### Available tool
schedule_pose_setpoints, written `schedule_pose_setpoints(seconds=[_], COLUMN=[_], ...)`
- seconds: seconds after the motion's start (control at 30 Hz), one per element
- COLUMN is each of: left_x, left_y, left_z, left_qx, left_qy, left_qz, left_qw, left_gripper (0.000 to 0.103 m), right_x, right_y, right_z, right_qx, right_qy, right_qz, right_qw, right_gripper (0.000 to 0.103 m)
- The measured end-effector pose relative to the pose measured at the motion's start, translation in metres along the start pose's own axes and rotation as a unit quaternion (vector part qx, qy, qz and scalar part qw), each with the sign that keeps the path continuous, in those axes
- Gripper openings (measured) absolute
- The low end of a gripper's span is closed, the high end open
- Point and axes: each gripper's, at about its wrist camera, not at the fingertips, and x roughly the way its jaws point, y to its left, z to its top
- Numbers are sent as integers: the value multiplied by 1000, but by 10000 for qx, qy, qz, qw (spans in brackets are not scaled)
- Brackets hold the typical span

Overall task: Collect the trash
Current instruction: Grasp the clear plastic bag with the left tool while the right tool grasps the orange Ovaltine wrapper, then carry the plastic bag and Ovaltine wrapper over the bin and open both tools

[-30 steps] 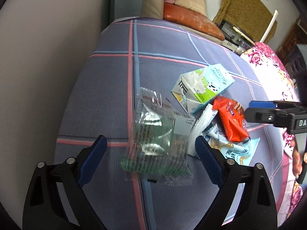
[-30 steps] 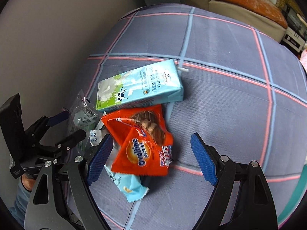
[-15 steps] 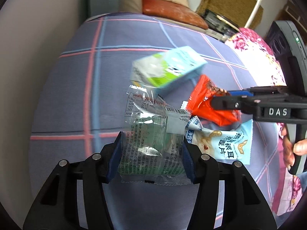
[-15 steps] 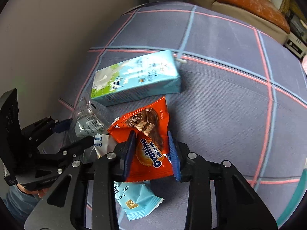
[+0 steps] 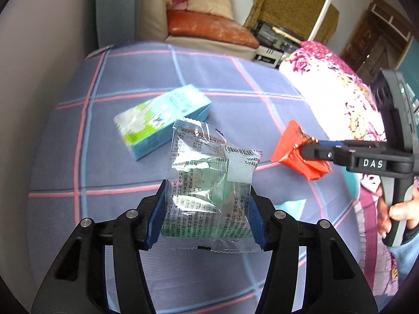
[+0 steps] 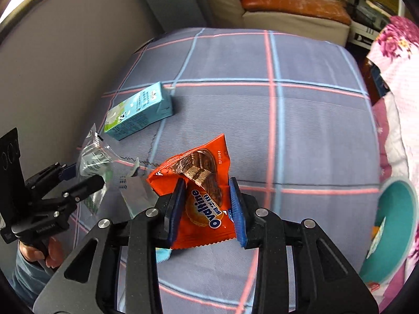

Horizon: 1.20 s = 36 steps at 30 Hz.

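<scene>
The clear wrapper point(image 5: 207, 183), printed green and white with a barcode label at its upper right corner, sits between the blue pads of the left gripper point(image 5: 205, 217), which is closed on its lower half. The wrapper stands up from the jaws, its crimped bottom edge hanging just below the pads. In the right wrist view the same wrapper point(image 6: 93, 162) shows at the far left, pinched in the left gripper point(image 6: 78, 180), with a hand point(image 6: 44, 251) on the handle below.

The orange wrapper point(image 6: 201, 198), marked Ovaltine and showing a chocolate bar, is clamped at both side edges by the right gripper point(image 6: 207, 206), whose jaws are closed onto it. In the left wrist view it point(image 5: 296, 151) shows as a crumpled orange shape at the tip of the right gripper point(image 5: 314, 151), above the cloth, with a hand point(image 5: 398, 212) on the handle at the right edge.

The carton point(image 5: 162, 123), pale blue with a green and white end, lies on its side on the cloth point(image 5: 222, 78), beyond the clear wrapper. A light blue packet point(image 5: 290, 206) lies flat on the cloth right of the left gripper; in the right wrist view its corner point(image 6: 163, 255) pokes out under the orange wrapper.

The cloth is grey-blue with pink and blue check lines. A floral blanket point(image 5: 335, 89) lies along its right side, and a teal bowl point(image 6: 392, 230) sits at the right edge. A cushion point(image 5: 209, 28) lies on a sofa beyond.
</scene>
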Motion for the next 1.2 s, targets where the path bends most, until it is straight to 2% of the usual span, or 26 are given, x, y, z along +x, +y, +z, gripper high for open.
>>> schedule_pose_setpoints(seconds=[0.5, 0.8, 1.2], left_x=[11, 36, 68], left_y=[-119, -207, -299], left_z=[14, 12, 9], left_qx=[741, 1353, 1818], left_qy=[87, 307, 546], left_qz=[-366, -628, -909], left_qw=[9965, 9883, 9776], left_gripper=[56, 56, 56], right_x=[-99, -151, -184], right_y=[-92, -151, -224], right_z=[-53, -88, -131], right_qx=[864, 1351, 2021], right_qy=[-841, -1322, -1622], right_qz=[-254, -436, -737], right_qw=[9924, 9810, 9630], right_gripper=[32, 32, 32])
